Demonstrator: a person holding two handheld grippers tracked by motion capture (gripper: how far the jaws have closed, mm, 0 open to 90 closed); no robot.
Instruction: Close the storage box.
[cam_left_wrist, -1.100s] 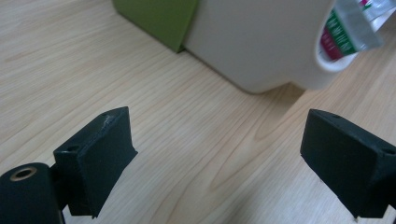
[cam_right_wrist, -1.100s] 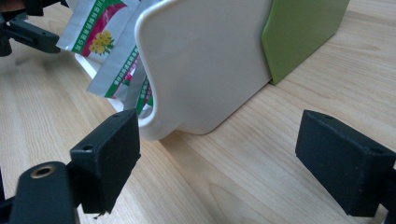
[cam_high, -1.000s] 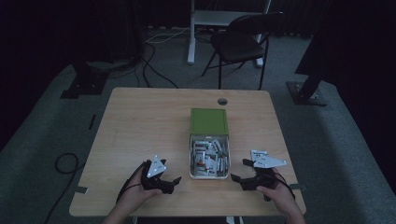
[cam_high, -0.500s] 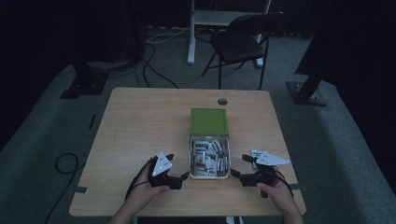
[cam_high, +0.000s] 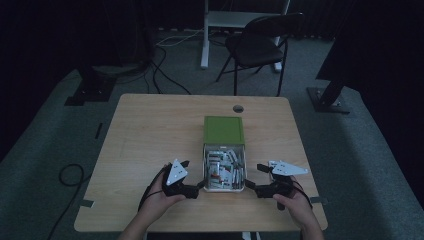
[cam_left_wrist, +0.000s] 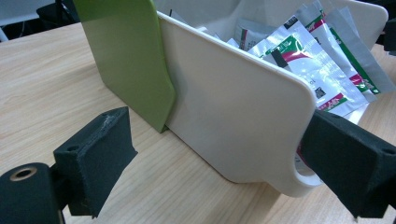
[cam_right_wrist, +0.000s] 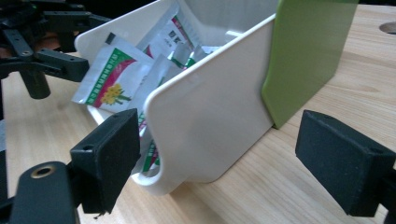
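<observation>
Sachets (cam_right_wrist: 112, 77) with illegible print filled the white plastic tray with green lid (cam_high: 223, 131); your left gripper (cam_high: 192, 176) and right gripper (cam_high: 252, 176) flanked it, jaws apart.

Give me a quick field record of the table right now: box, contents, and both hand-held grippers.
surface: wooden table, round hole near far edge
box: white tray pulled out of a green sleeve, mid-table
contents: foil sachets, loosely piled in the tray
left hand-held gripper: open, at the tray's left wall, jaws either side of its near corner
right hand-held gripper: open, at the tray's right wall
contact: neither gripper is clamped on the tray
</observation>
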